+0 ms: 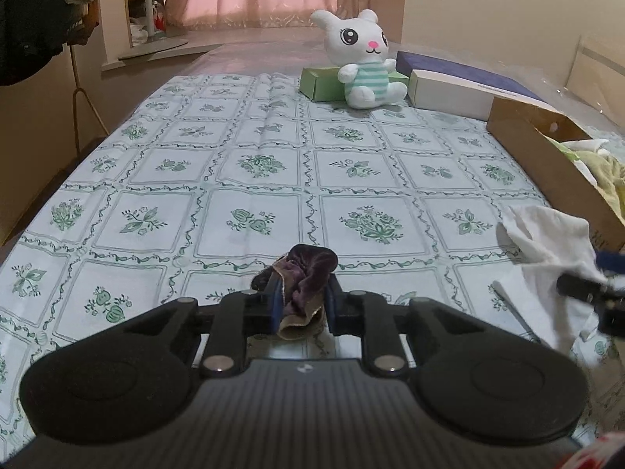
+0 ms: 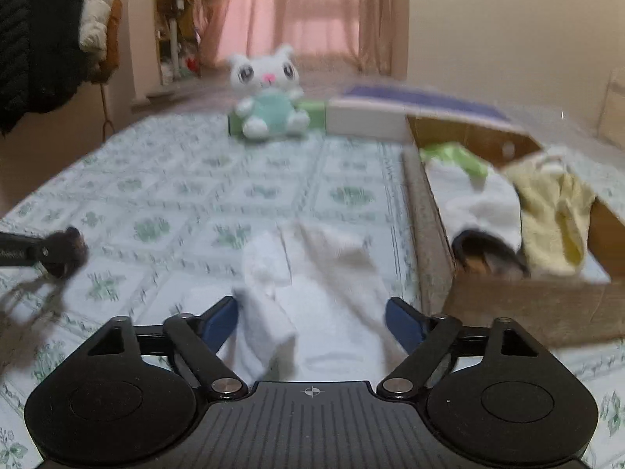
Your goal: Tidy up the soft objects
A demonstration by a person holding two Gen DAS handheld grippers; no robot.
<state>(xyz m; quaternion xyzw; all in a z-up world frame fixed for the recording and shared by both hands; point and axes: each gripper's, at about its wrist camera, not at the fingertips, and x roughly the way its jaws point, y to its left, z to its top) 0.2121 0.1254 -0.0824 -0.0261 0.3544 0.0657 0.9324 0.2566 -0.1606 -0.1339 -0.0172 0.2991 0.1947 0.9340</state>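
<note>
My left gripper (image 1: 302,305) is shut on a dark purple velvet scrunchie (image 1: 302,273), held just above the green-patterned bedspread (image 1: 242,164). It shows at the left of the right wrist view (image 2: 62,250). My right gripper (image 2: 312,322) is open, with its blue fingers on either side of a white cloth (image 2: 312,293) that lies on the bedspread. The same cloth shows at the right of the left wrist view (image 1: 547,258). A cardboard box (image 2: 429,226) to the right holds white, yellow, green and dark soft items.
A white plush bunny (image 1: 363,58) sits at the far end against a green box (image 1: 318,84). A white and navy flat box (image 1: 449,86) lies beside it. The bed's left edge drops off toward coats hanging at the left (image 2: 39,39).
</note>
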